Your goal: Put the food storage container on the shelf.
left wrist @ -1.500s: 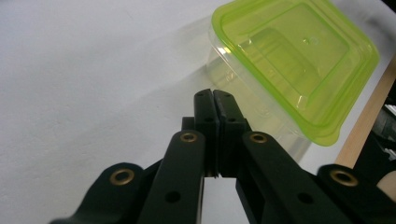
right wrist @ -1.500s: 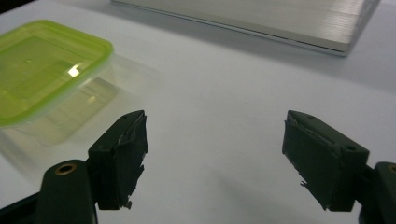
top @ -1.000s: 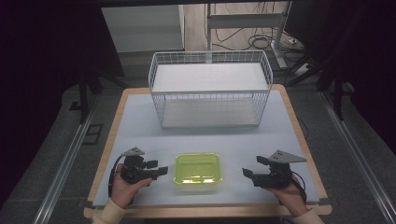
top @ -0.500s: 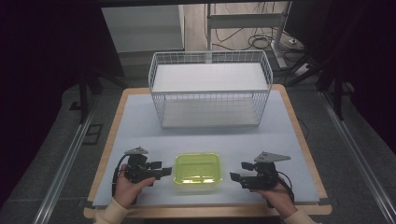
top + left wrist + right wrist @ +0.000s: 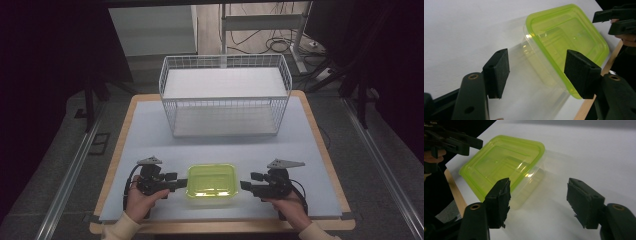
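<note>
A clear plastic container with a lime-green lid [image 5: 211,184] sat near the front edge of the table [image 5: 150,130], between the two grippers and well apart from the white wire basket [image 5: 225,100] standing at the far side. The left hand-held gripper [image 5: 175,182] lay at the container's left end; in the left gripper view its jaws stood apart and straddled the near corner, one pad beside the clear wall, the other by the lid rim, neither visibly pressing. The right hand-held gripper [image 5: 248,184] lay just beside the right end. Its jaws had just been closing, yet in the right gripper view only the left pad [image 5: 499,200] was close to the container's corner, while the other pad stood over bare table, so nothing was gripped.

To lift the container well from both ends, each gripper should probably take the wall and rim squarely rather than a rounded corner, close together and evenly, and keep the container level, since thin clear plastic is likely to flex or slip.

The transparent walls were hard to trace against the pale table, so actual contact with the pads was uncertain. Whether the lid was latched, and whether anything lay inside, could not be told for certain.
</note>
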Demonstrator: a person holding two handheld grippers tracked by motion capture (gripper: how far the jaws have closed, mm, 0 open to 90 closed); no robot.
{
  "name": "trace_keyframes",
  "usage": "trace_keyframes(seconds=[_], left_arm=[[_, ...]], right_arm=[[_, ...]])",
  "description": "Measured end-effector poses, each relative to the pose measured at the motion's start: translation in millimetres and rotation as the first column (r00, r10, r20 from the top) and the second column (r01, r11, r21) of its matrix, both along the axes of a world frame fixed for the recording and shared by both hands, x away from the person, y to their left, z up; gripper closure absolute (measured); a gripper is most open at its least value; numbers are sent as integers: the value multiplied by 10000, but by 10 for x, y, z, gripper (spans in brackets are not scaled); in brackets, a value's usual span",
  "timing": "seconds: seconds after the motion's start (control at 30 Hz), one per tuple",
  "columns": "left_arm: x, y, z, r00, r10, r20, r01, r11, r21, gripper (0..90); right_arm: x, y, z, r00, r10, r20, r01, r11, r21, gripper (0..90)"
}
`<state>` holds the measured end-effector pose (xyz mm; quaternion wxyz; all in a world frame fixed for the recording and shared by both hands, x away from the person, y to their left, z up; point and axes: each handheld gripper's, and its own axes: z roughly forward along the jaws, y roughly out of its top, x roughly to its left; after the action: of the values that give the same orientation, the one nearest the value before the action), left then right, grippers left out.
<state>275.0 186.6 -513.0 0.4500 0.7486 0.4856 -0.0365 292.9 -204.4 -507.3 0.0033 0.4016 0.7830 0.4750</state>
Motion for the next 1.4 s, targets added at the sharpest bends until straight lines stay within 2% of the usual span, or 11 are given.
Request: trace_keyframes(seconds=[0.17, 0.53, 0.6, 0.8, 0.9, 0.97, 1.0, 1.03, 1.13, 1.2, 1.4], left_arm=[[28, -63, -15, 9998, -86, -152, 85, 9999, -55, 372], [69, -141, -48, 9990, -171, -413, 162, 9996, -215, 440], [73, -140, -55, 9988, -219, -441, 212, 9996, -176, 448], [82, -163, -85, 9973, -354, -649, 343, 9993, -175, 507], [70, -186, -86, 9970, -424, -646, 405, 9987, -299, 604], [68, -181, -71, 9973, -446, -575, 430, 9987, -285, 638], [67, -180, -69, 9969, -434, -649, 412, 9985, -351, 655], [62, -179, -70, 9967, -422, -693, 395, 9984, -393, 657], [37, -172, -52, 9971, -471, -606, 438, 9976, -534, 685], [7, -176, -20, 9986, -388, -362, 371, 9982, -471, 709], [-39, -159, 24, 9997, -228, 0, 228, 9985, -491, 785]], right_arm=[[38, 28, 2, 9999, 74, -122, -73, 10000, 65, 392], [137, 92, -50, 9951, 245, -962, -210, 9991, 372, 464], [148, 103, -59, 9950, 268, -965, -232, 9990, 381, 469], [209, 166, -87, 9872, 546, -1501, -437, 9962, 753, 521], [227, 204, -108, 9815, 742, -1764, -605, 9948, 820, 575], [236, 237, -122, 9744, 971, -2026, -789, 9922, 961, 644], [235, 259, -125, 9716, 1001, -2143, -815, 9922, 943, 647], [233, 268, -121, 9724, 905, -2149, -728, 9934, 892, 656], [241, 249, -91, 9658, 801, -2464, -549, 9927, 1078, 706], [225, 233, -66, 9655, 738, -2499, -438, 9914, 1235, 736], [168, 218, 18, 9710, 658, -2298, -359, 9906, 1319, 798]])
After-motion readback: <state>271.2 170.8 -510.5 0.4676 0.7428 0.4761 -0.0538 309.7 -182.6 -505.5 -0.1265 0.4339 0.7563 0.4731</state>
